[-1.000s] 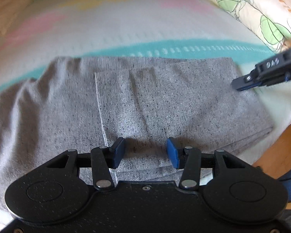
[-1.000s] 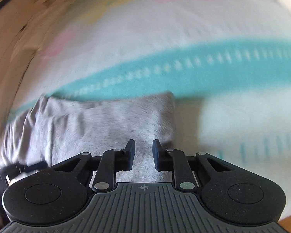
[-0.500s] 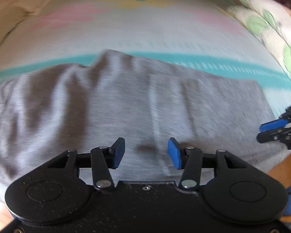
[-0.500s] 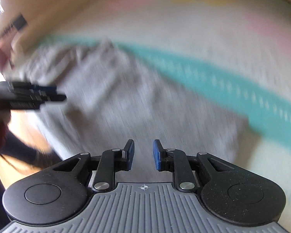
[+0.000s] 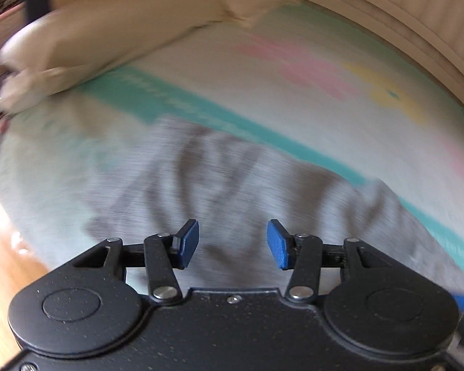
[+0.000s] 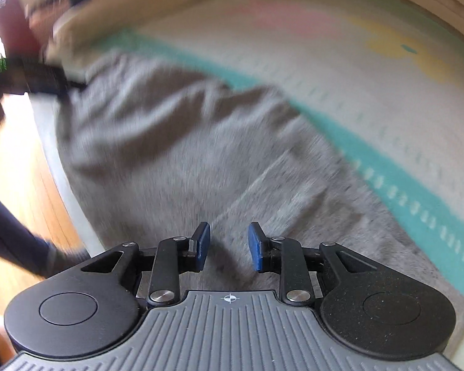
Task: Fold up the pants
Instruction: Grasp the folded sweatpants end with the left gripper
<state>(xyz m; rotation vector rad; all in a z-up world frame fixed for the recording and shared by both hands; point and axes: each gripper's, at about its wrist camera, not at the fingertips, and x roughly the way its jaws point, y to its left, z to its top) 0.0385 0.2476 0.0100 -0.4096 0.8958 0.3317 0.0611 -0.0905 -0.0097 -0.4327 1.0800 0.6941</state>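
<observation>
The grey pants (image 6: 201, 154) lie partly folded on a pastel mat, one end laid over the rest with a visible fold edge; they also show, blurred, in the left wrist view (image 5: 232, 185). My left gripper (image 5: 232, 244) is open and empty, hovering over the wrinkled end of the pants. My right gripper (image 6: 229, 245) is open and empty, hovering over the folded end. The left gripper also shows as a dark blurred shape at the far left of the right wrist view (image 6: 31, 77).
The mat (image 5: 294, 92) has teal, pink and yellow patterns. A beige cushion (image 5: 92, 40) lies at its far left. Wooden floor (image 6: 24, 170) borders the mat's near left edge. A dark trouser leg (image 6: 12, 241) stands on the floor.
Both grippers have swung left along the pants. The left one now faces the wrinkled end, the right one the folded section. Both stay open and empty.
</observation>
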